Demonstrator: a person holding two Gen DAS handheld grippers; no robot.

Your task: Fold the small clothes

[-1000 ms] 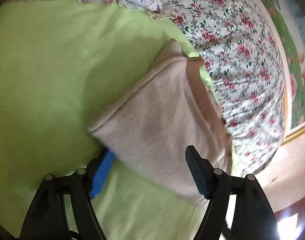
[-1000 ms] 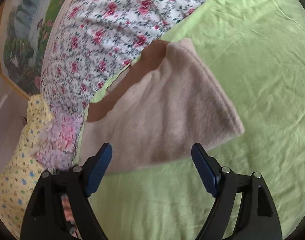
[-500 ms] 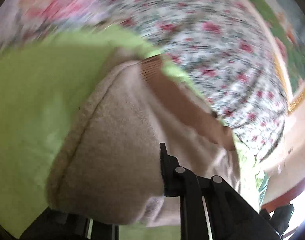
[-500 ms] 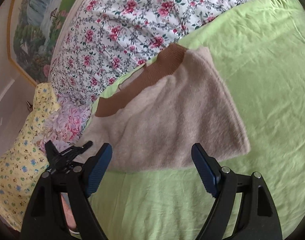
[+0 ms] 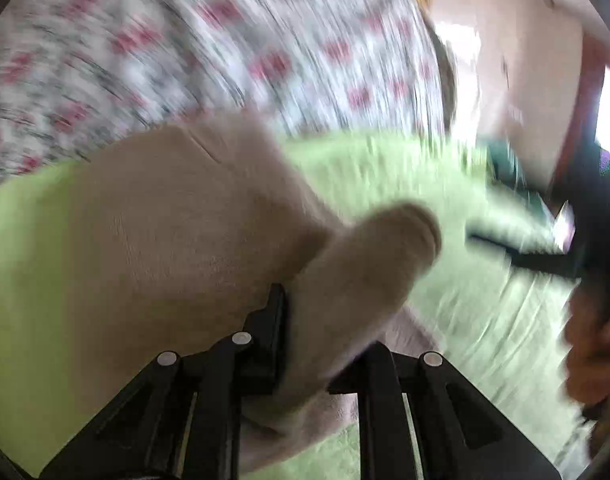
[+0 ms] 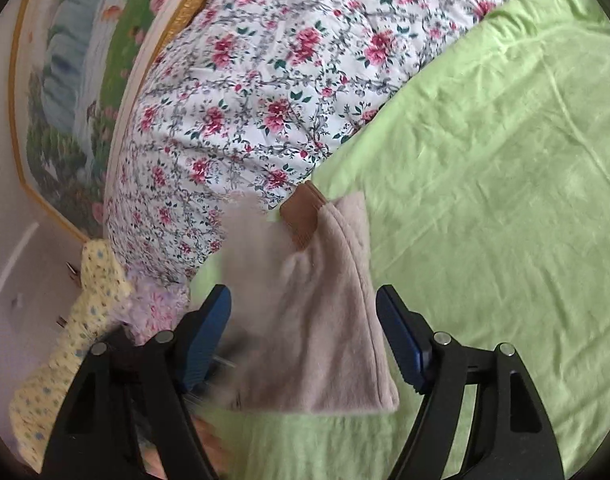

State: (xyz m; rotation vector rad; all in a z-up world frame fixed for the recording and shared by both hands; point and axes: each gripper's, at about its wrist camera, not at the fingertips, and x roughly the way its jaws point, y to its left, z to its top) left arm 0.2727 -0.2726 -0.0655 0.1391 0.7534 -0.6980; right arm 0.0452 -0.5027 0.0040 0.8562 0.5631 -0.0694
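Left gripper point(image 5: 305, 320): clamps the fuzzy beige knit garment point(image 5: 185, 220); carry it over evenly (blurred).
Right gripper point(image 6: 305, 340): closing, empty.

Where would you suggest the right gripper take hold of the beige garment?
The thick folded edge on the beige garment nearest the right gripper, approached low from the near side; it lies flat on the green sheet, between the closing fingers.
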